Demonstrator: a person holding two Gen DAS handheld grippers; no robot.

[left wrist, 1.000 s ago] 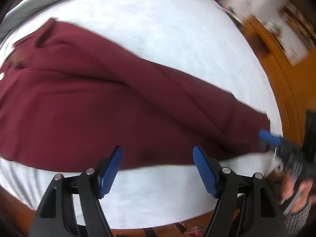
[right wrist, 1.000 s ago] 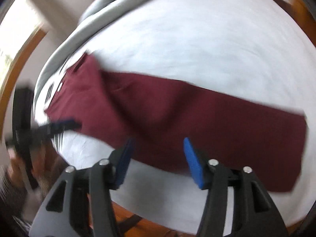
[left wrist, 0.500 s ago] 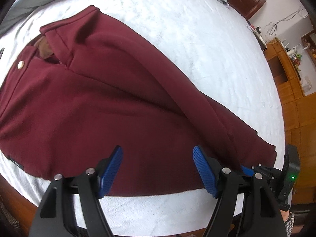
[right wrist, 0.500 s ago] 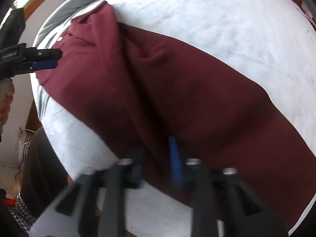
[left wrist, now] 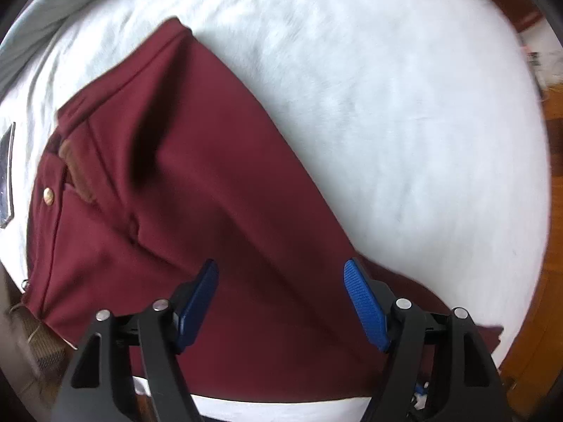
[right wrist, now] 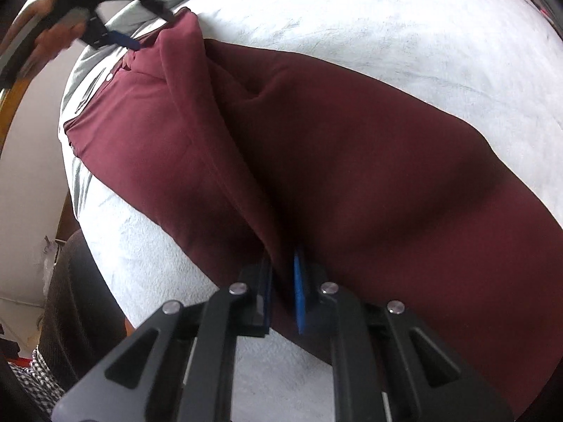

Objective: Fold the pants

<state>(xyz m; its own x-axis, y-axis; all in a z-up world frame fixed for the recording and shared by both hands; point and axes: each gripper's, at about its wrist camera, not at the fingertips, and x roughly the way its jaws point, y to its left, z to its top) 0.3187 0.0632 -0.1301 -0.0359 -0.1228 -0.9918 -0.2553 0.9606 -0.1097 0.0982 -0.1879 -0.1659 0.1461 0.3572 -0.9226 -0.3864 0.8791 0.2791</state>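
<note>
Since a second ago the right tongs (right wrist: 283, 281) have dropped to the cloth and pinched closed, while the left tongs (left wrist: 281, 299) have slid across toward the waist end of the pants (left wrist: 211, 211). Now the right tongs grip a raised ridge of the dark red pants (right wrist: 316, 158) between their blue pads (right wrist: 298, 292), near the garment's close edge. From that pinch a fold line runs away up the cloth toward the waistband, which lies at the far left of the right tongs. Over that far waist corner hangs the left tongs (right wrist: 123, 40), held in a hand (right wrist: 45, 35).

Seen from the left wrist, the left tongs stand wide apart with nothing between their blue pads (left wrist: 366, 309); they hover over the pants without touching them. Beyond them the waistband lies to the left, with a brass button (left wrist: 48, 197) and a brown lining (left wrist: 79, 172) showing at the open fly. Past the pants on every side spreads the white bedcover (left wrist: 404, 123), and a grey blanket (left wrist: 52, 3) is bunched along its far edge.
</note>
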